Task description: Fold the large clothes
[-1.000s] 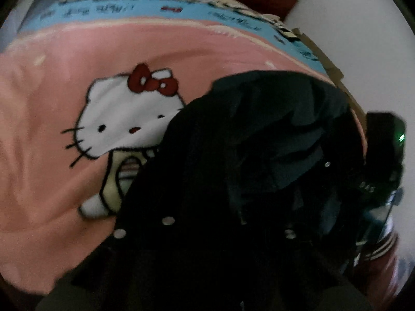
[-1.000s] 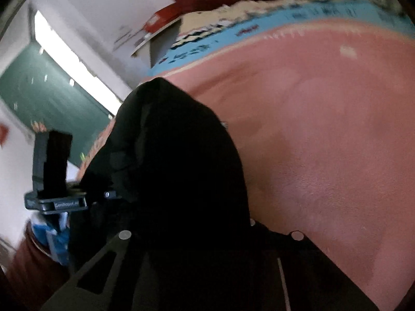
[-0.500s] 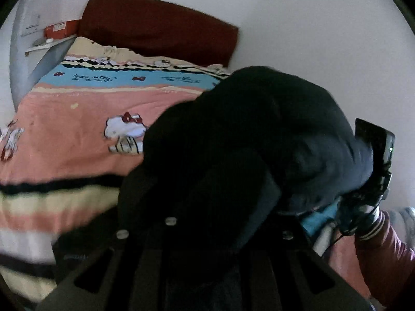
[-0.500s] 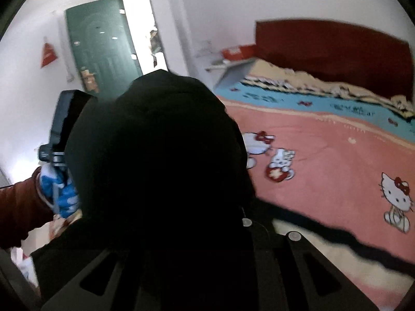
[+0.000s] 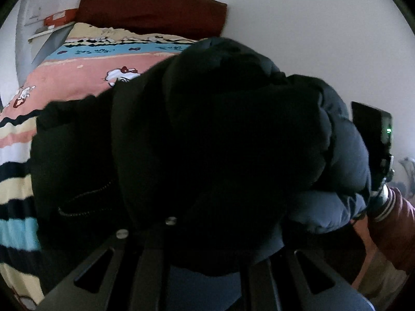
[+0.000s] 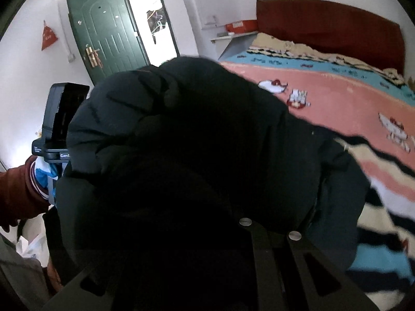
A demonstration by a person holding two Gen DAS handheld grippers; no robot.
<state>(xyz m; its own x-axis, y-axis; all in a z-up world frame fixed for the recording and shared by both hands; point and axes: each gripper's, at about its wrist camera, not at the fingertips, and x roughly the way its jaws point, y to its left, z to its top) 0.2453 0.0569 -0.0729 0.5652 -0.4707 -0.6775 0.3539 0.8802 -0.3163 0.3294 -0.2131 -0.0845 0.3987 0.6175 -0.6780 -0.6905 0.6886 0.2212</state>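
A big dark puffy jacket [image 5: 220,142] fills the middle of the left wrist view and bulges over my left gripper [image 5: 205,223], whose fingertips are buried in it. The same jacket [image 6: 194,155] covers my right gripper [image 6: 197,233] in the right wrist view. Both grippers hold the bundled jacket up above the bed. The jaws themselves are hidden by the fabric. Each view shows the other gripper's body at its edge: the right one [image 5: 373,140], the left one [image 6: 62,119].
A bed with a pink cartoon-cat blanket [image 5: 77,77] and striped foot end [image 6: 384,181] lies below. A dark red headboard [image 6: 329,23] stands against the white wall. A green door [image 6: 103,41] is at the left. A small shelf with a red box [image 6: 238,26] is beside the bed.
Both grippers have lifted the jacket up and back from close over the pink blanket. The views now show the whole bed and room, and the jacket hangs bunched between the grippers.
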